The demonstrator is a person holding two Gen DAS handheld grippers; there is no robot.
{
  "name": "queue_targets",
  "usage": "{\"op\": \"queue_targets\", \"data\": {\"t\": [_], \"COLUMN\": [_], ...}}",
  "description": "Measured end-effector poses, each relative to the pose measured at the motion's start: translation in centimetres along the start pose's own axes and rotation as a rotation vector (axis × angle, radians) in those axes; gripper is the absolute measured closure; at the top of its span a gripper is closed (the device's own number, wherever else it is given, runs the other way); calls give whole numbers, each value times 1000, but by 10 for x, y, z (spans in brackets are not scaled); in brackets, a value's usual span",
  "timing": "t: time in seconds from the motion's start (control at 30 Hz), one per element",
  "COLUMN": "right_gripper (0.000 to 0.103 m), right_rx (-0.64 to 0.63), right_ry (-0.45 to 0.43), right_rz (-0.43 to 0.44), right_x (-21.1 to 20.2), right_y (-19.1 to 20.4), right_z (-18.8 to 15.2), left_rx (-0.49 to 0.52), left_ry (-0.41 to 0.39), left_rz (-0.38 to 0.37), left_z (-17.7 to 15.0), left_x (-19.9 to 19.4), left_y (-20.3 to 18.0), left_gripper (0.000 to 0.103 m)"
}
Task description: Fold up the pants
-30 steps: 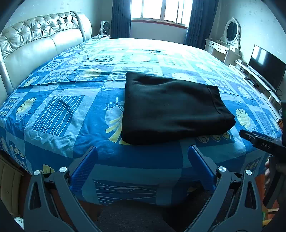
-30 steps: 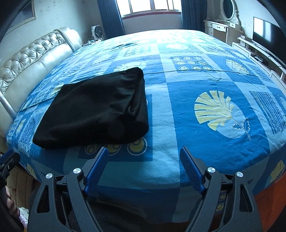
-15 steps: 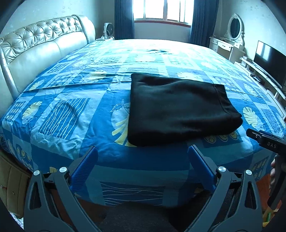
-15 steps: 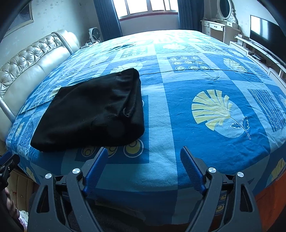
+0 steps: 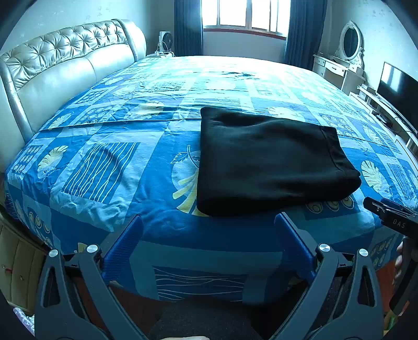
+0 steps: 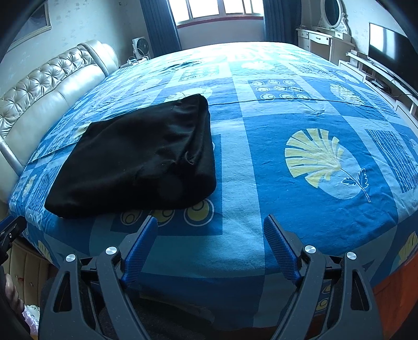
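Note:
The black pants (image 5: 269, 162) lie folded into a flat rectangle on the blue patterned bedspread (image 5: 104, 167), near the bed's front edge. In the right wrist view the same pants (image 6: 141, 159) sit left of centre. My left gripper (image 5: 209, 222) hovers in front of the bed edge, just short of the pants' near left corner, open with nothing between its blue fingers. My right gripper (image 6: 210, 222) stands open too, empty, below the pants' near right corner. Neither gripper touches the fabric.
A padded cream headboard (image 5: 60, 70) runs along the left. A dressing table with an oval mirror (image 5: 350, 49) and a television (image 5: 397, 86) stand at the right. The window (image 5: 245, 13) with dark curtains is at the back. The other gripper's body (image 5: 392, 217) shows at the right edge.
The left wrist view has shifted slightly, so the pants sit a little further right and higher in it. The right gripper has stayed put, and both grippers remain open.

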State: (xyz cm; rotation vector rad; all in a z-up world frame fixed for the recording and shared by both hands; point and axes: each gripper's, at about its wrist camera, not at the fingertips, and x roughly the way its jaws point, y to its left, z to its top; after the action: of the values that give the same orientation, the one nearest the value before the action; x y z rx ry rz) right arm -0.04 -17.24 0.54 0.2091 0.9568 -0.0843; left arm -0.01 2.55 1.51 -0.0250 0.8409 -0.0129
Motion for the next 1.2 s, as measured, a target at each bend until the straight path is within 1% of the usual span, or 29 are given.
{"op": "queue_targets", "data": {"t": [0.23, 0.8, 1.2], "right_gripper": [21, 21, 21], "right_rx": [-12, -27, -34], "right_ry": [4, 22, 31], "right_rz": [5, 16, 23], "right_x": [0, 3, 5], "right_y": [3, 10, 12], "right_z": [-1, -4, -6], "left_rx": [-2, -3, 6], "left_ry": [-8, 16, 15], "left_rz": [3, -18, -9], "left_z": [1, -1, -1], "left_x": [-1, 1, 1], "left_y": [1, -1, -3], "left_gripper": [3, 3, 3]}}
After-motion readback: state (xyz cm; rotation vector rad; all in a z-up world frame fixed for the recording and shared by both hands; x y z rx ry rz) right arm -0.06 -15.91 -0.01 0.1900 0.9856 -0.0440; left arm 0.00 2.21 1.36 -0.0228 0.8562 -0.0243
